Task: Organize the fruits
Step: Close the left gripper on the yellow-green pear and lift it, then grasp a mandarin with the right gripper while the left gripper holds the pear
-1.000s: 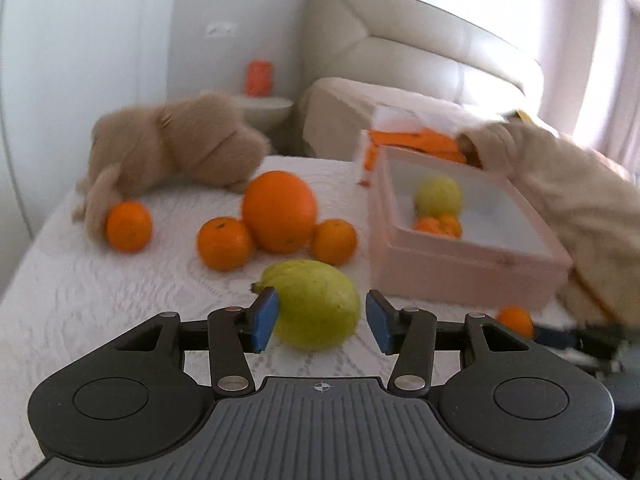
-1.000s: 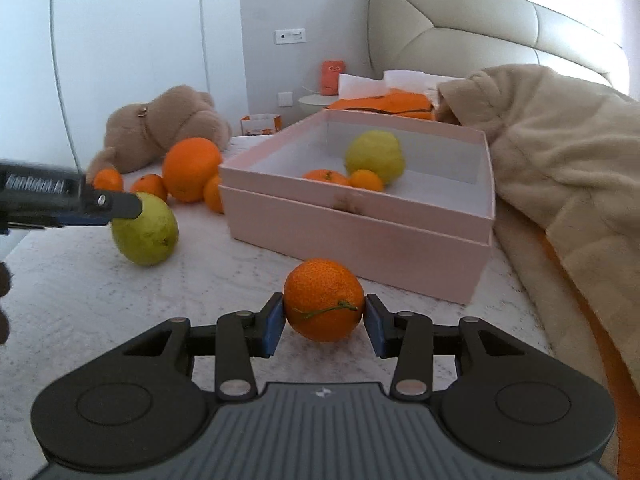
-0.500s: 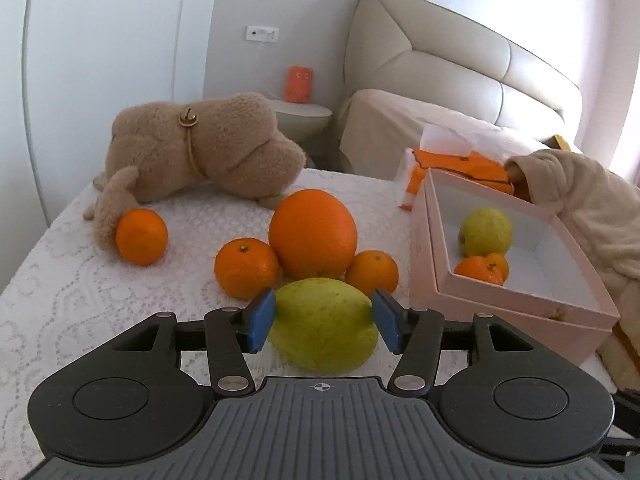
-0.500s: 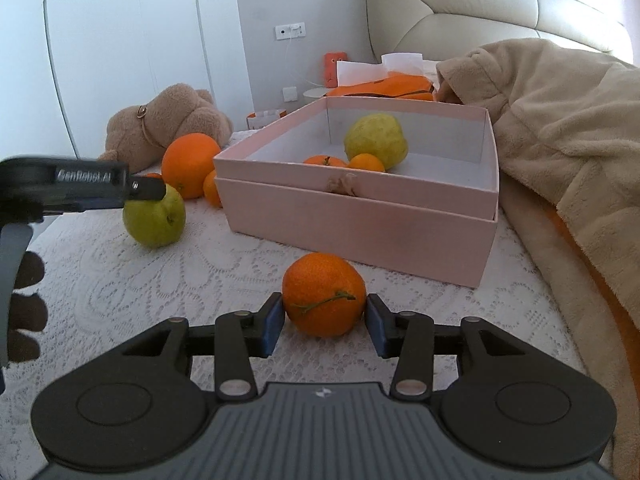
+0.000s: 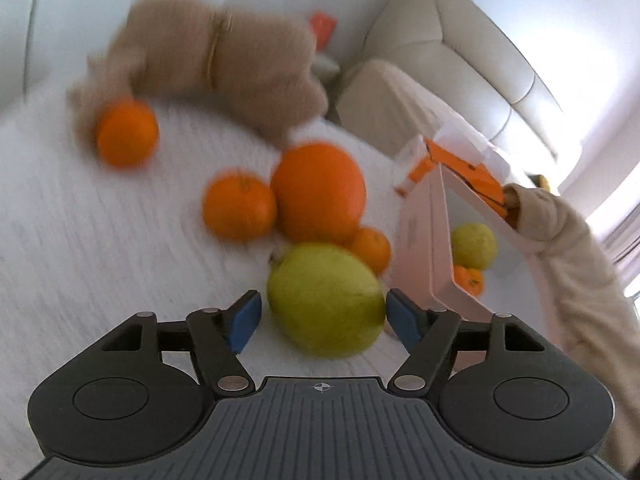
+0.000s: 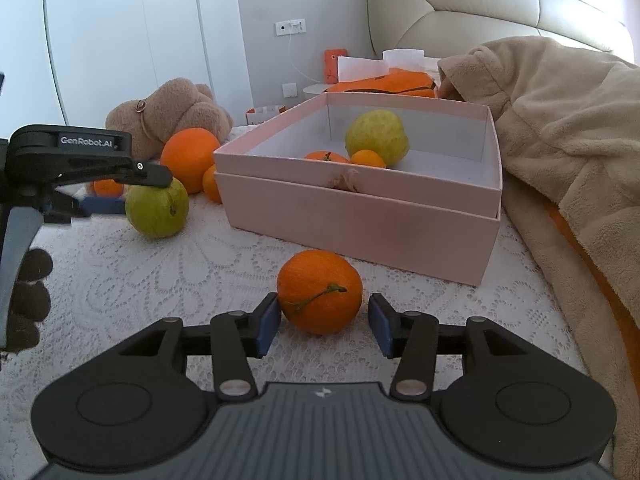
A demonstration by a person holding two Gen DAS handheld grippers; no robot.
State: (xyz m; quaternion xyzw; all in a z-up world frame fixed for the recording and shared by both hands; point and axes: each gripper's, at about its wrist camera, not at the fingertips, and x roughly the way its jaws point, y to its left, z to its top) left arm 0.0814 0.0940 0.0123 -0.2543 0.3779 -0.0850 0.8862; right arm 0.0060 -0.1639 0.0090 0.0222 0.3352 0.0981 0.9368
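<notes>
Both tongs stand wide. We see the left gripper straddling a green pear, with gaps at both pads; that view is blurred. Only the right wrist view shows the right gripper bracketing a tangerine on the lace bedspread, before the pink box.

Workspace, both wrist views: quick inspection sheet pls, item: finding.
Surface: white lace bedspread.
Job's things: pink box holds a green fruit and two small oranges; loose oranges beside it.
Clutter: teddy bear, beige blanket.
Grippers: left gripper open around green pear; right gripper open around tangerine.
Cables: white cord below wall socket.
Surroundings: headboard.
</notes>
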